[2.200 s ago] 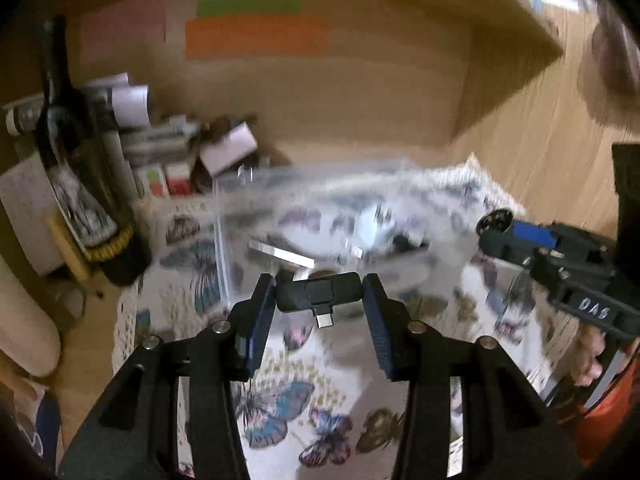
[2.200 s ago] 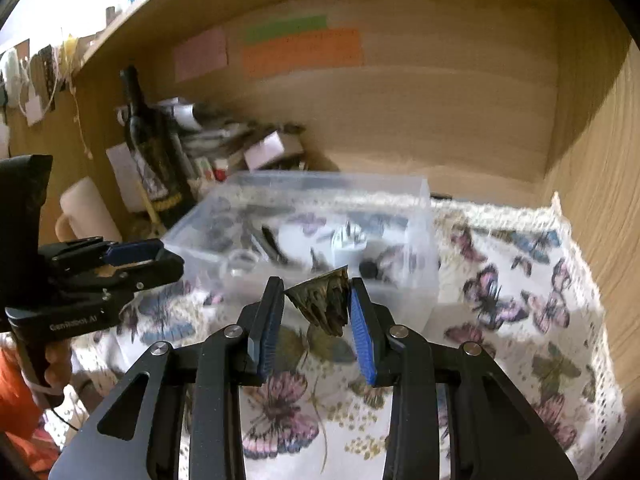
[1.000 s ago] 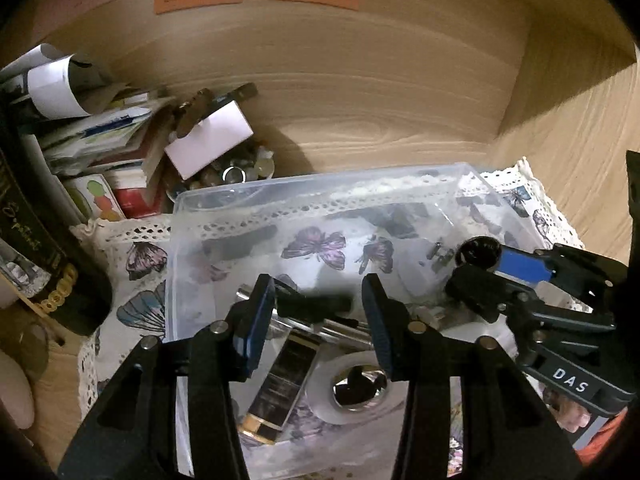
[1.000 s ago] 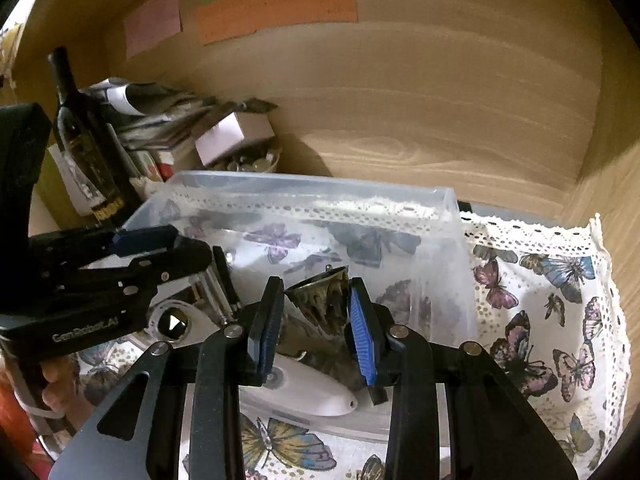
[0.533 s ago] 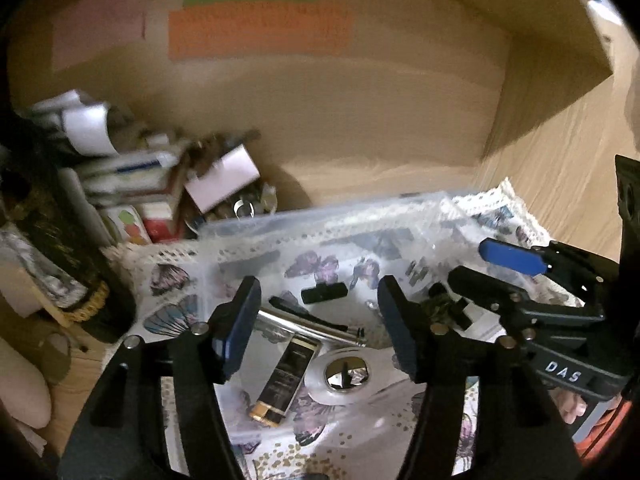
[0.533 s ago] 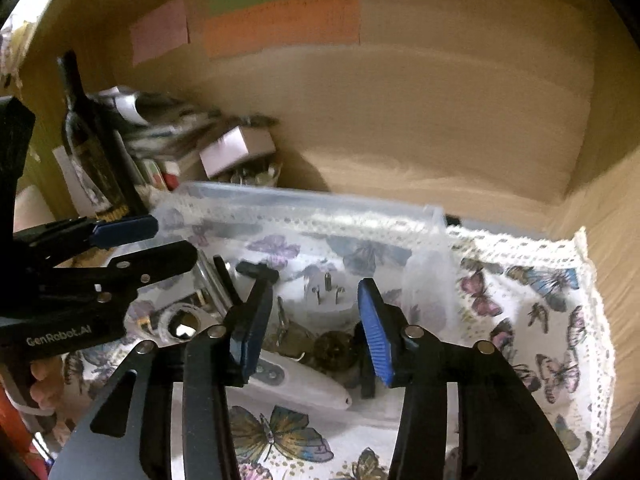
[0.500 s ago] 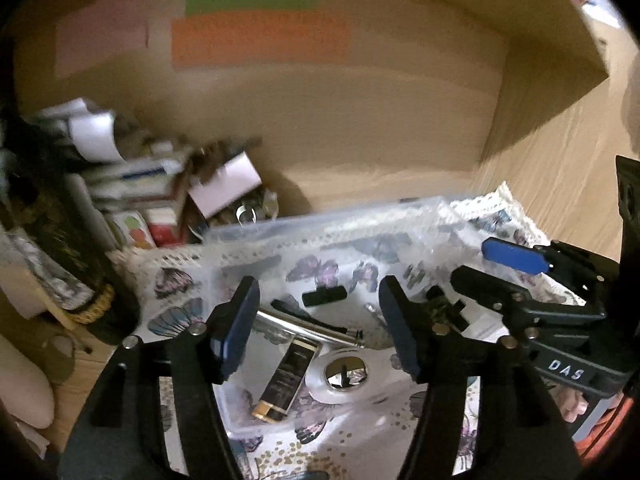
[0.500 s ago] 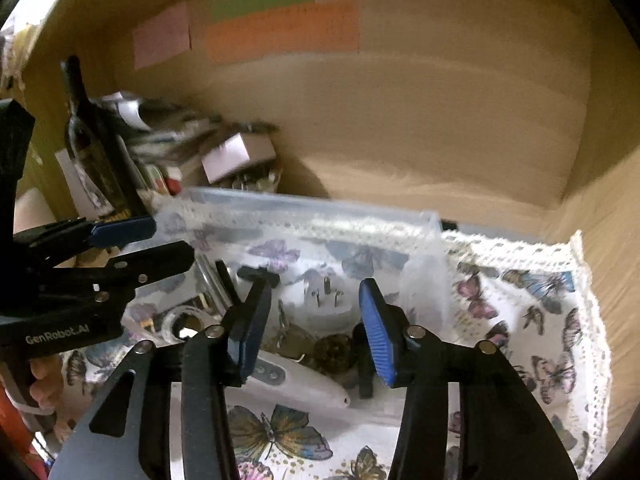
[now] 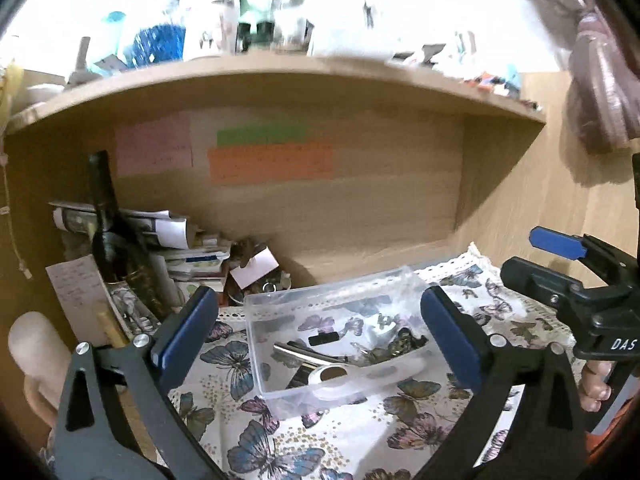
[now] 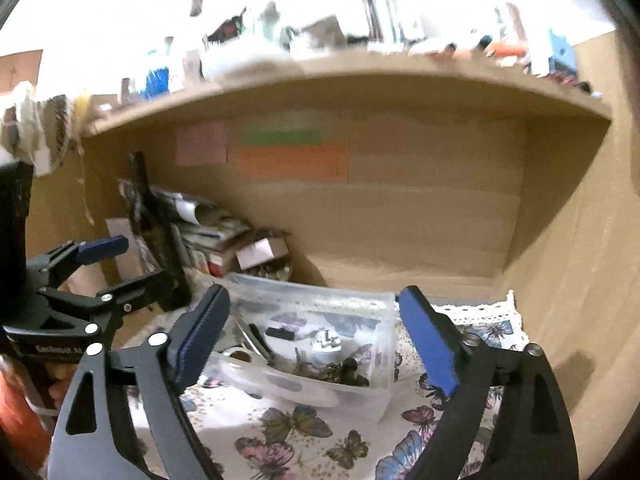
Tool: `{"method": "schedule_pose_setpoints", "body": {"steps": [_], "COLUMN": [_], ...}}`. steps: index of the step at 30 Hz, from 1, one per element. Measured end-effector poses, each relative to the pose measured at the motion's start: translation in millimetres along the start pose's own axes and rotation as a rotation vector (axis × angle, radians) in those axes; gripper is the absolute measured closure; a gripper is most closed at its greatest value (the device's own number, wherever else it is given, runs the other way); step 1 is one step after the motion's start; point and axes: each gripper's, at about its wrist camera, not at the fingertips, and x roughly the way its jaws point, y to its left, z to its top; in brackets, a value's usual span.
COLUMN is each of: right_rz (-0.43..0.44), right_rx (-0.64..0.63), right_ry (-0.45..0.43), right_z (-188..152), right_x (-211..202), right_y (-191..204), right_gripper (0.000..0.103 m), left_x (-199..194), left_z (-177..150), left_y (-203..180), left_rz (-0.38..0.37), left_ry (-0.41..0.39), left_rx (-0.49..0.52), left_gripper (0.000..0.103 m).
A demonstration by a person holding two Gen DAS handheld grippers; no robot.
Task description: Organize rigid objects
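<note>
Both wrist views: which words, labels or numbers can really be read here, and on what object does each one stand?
"DAS": white letters on the black body of the right gripper, seen in the left wrist view.
Lettering on the left gripper: blurred, unreadable.
Pink note, green note, orange note: handwriting too blurred to read.
Dark bottle label and paper stack: no legible text.

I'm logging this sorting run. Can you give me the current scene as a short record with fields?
left gripper: open, empty
right gripper: open, empty
container: clear plastic bin on butterfly tablecloth
bin contents: small black adapter, white plug, tape roll, other small items
left of bin: dark wine bottle, upright
back wall: pink, green and orange notes
</note>
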Motion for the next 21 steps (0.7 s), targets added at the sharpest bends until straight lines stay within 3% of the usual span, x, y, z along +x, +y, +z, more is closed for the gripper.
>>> {"method": "schedule_pose_setpoints", "body": {"steps": [3, 10, 21], "right_rz": [-0.010, -0.006, -0.018], "right_rx": [0.010, 0.007, 0.007], "right_ry": [-0.036, -0.089, -0.099], "right_z": [-1.7, -10.2, -15.4], "right_x": [-17.1, -46.2, -57.8], "right_y": [2.5, 12.7, 15.4], "right_gripper": [0.000, 0.000, 0.000], "left_x": [-15.3, -40.4, -61.3], "left_z": [-1.1, -7.8, -13.6], "left_y": [-0.3, -3.2, -14.9], "left_rz": [-0.010, -0.016, -0.007], "left_ry": [-0.021, -0.053, -0.095], "left_rx": [-0.018, -0.042, -0.016], "left_gripper": [0.000, 0.000, 0.000]}}
